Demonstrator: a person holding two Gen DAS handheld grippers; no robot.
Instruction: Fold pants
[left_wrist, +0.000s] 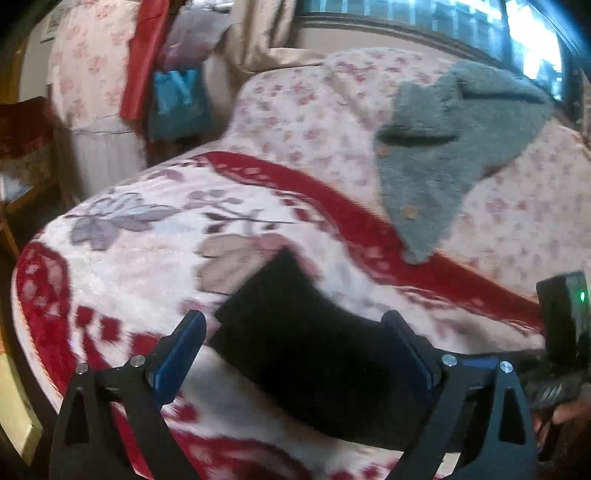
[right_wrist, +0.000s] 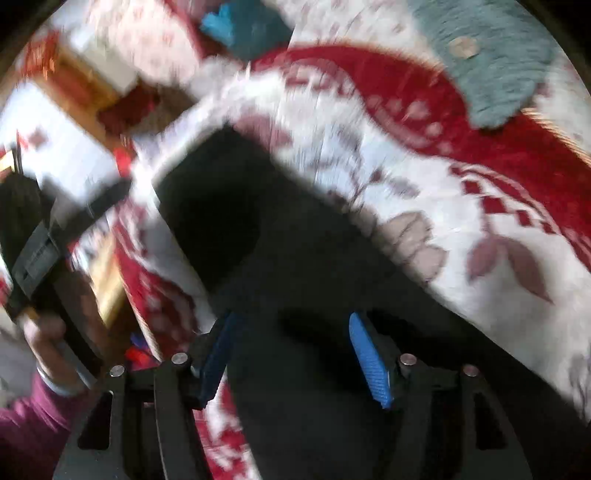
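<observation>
The black pants (left_wrist: 306, 347) lie on a red and white floral blanket (left_wrist: 147, 258), folded into a dark slab. My left gripper (left_wrist: 295, 328) is open, its blue fingers (left_wrist: 181, 350) standing wide on either side of the pants' near part, just above them. In the right wrist view the pants (right_wrist: 258, 251) run from the frame's bottom up to the blanket's left edge. My right gripper (right_wrist: 291, 332) is open over the pants, blue pads (right_wrist: 369, 362) apart, nothing between them. The left gripper and the hand holding it show at the left (right_wrist: 40, 266).
A grey fleece garment (left_wrist: 443, 147) lies on the pink floral bedspread (left_wrist: 295, 110) beyond the blanket (right_wrist: 480, 240). The bed's left edge drops to a wooden chair (left_wrist: 26, 147). A blue bag (left_wrist: 177, 99) hangs behind. A window (left_wrist: 443, 18) is at the back.
</observation>
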